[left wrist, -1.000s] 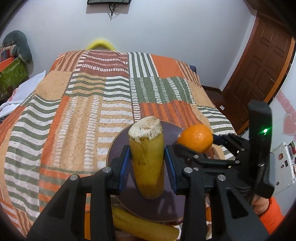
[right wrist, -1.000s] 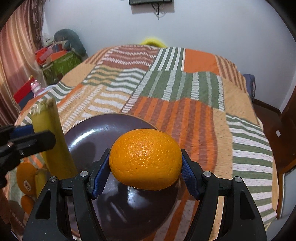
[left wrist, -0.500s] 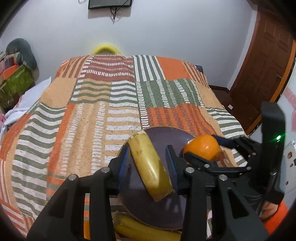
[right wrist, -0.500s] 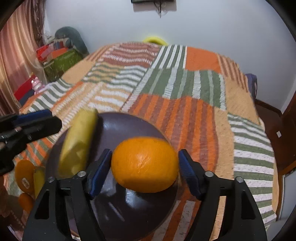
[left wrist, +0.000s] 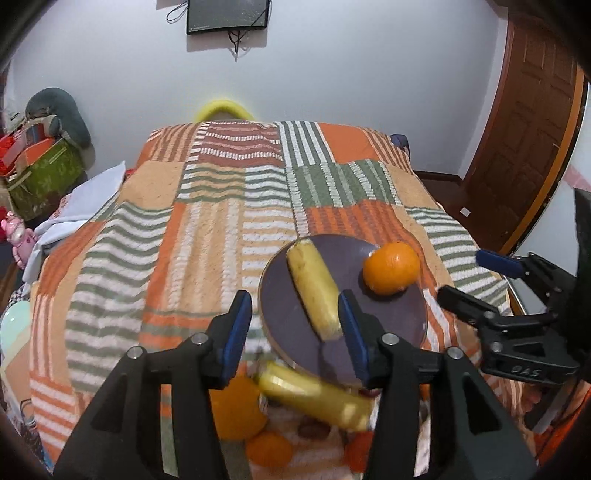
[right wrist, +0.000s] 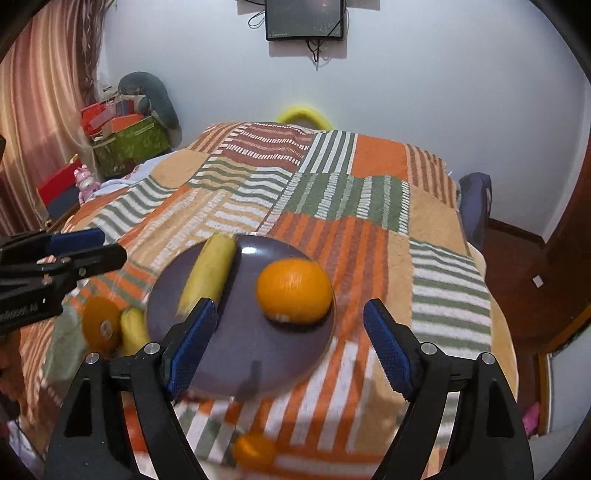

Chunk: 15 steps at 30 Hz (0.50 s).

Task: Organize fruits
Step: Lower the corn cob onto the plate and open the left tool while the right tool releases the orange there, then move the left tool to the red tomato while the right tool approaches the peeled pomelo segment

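Observation:
A dark purple plate (left wrist: 391,325) (right wrist: 236,362) lies on the striped bedspread. On it lie a yellow banana piece (left wrist: 314,288) (right wrist: 208,275) and an orange (left wrist: 390,267) (right wrist: 294,291). My left gripper (left wrist: 295,332) is open and empty, above the plate's near left edge. My right gripper (right wrist: 288,343) is open and empty, just behind the orange; it also shows in the left wrist view (left wrist: 476,275). Off the plate, near me, lie another banana (left wrist: 314,395) (right wrist: 133,328) and several oranges (left wrist: 236,410) (right wrist: 100,323).
The patchwork bedspread (left wrist: 207,221) covers the bed. Boxes and a green bag (right wrist: 129,140) stand at the far left by a curtain. A wooden door (left wrist: 532,129) is at the right. A small screen (right wrist: 304,18) hangs on the wall.
Both grippers have opened and drawn back. The banana piece left the left gripper and lies on the plate. The orange left the right gripper and rests on the plate.

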Each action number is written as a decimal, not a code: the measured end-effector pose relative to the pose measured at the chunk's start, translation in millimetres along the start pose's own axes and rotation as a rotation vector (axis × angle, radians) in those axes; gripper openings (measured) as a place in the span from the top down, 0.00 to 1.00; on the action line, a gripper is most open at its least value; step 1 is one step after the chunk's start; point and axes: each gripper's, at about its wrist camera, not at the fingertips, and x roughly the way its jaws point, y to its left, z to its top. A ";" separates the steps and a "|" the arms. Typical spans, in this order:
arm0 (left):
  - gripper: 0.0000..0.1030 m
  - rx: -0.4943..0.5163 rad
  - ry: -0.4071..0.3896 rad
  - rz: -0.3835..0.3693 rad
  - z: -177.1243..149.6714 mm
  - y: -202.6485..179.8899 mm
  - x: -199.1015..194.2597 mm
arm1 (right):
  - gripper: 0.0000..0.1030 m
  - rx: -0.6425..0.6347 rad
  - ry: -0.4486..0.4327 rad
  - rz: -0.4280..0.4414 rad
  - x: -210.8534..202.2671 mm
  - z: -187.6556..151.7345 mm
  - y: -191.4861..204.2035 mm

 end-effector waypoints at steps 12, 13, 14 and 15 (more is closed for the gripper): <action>0.44 0.026 0.111 0.013 -75.2 0.6 -26.6 | 0.22 -0.003 0.062 -0.039 -38.6 -50.7 2.2; 0.44 0.028 0.122 0.011 -80.8 0.3 -26.6 | 0.22 -0.002 0.070 -0.042 -39.2 -55.5 2.9; 0.44 0.029 0.134 0.009 -87.2 0.2 -26.1 | 0.22 -0.001 0.084 -0.039 -39.0 -61.5 3.9; 0.44 0.028 0.146 0.005 -93.7 -0.1 -25.4 | 0.22 -0.002 0.098 -0.034 -38.1 -66.2 5.3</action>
